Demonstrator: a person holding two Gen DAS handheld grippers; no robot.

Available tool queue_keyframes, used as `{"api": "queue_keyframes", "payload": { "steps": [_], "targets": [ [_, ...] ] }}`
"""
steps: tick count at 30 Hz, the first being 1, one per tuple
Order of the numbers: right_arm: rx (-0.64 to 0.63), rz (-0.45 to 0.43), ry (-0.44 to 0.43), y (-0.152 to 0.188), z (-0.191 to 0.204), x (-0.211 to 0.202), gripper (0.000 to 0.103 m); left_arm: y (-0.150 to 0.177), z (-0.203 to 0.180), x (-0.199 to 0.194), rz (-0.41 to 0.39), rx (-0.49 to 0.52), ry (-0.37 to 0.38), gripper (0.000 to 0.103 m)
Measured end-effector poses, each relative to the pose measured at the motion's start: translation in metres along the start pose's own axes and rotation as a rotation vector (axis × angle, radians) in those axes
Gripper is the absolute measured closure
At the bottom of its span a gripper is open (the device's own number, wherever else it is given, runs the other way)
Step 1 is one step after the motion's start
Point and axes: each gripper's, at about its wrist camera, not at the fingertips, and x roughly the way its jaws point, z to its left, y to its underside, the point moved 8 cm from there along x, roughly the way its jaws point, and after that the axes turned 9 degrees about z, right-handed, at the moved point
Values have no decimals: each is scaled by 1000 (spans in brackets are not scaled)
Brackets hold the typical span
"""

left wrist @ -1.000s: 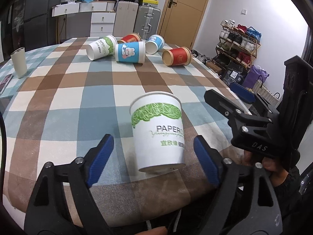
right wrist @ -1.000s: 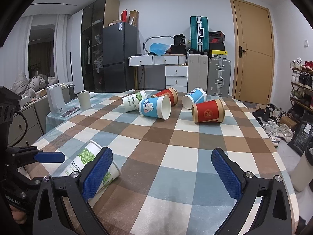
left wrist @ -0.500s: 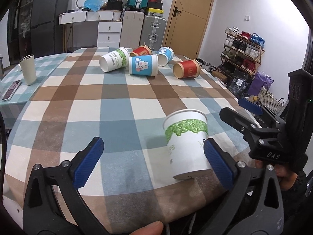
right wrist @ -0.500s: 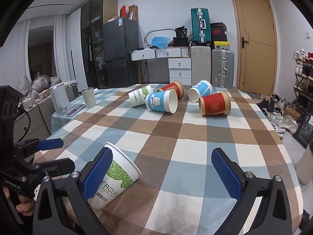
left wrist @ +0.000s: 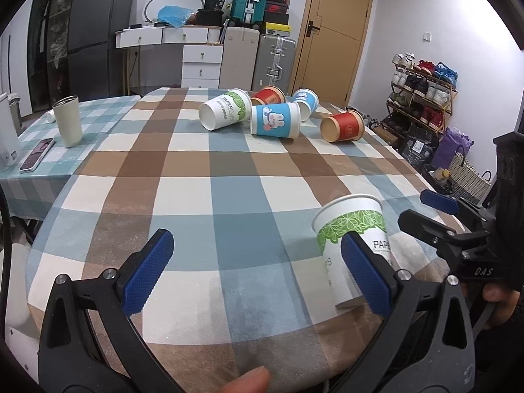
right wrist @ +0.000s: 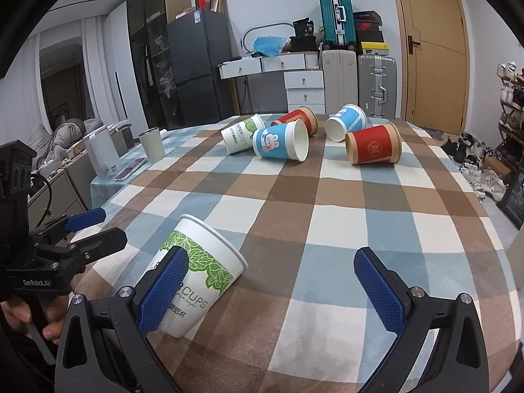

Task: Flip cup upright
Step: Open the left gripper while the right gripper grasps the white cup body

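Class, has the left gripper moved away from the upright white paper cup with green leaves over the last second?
Yes. The left gripper has shifted left: the white paper cup with green leaves now stands outside its fingers.

The near white cup (right wrist: 196, 275) with green leaves reads "CUPS" in grey on its side (the word's start is hidden behind a blue pad), with small Chinese characters beneath, too blurred to read. From the left wrist view the same cup (left wrist: 355, 239) shows "PAPE". The far white cup (left wrist: 226, 109) reads "PAPERCUPS". The right tool (left wrist: 458, 226) body bears "DAS"; the left tool (right wrist: 75, 232) body bears "GenRobot.AI".
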Motion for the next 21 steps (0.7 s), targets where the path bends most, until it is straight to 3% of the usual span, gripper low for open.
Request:
{"api": "queue_keyframes", "payload": {
  "steps": [9, 21],
  "targets": [
    [66, 121, -76, 4, 10, 17, 0, 0, -1, 4, -49, 43, -39, 1],
    [220, 224, -271, 0, 22, 29, 7, 1, 3, 11, -42, 38, -51, 1]
  ]
}}
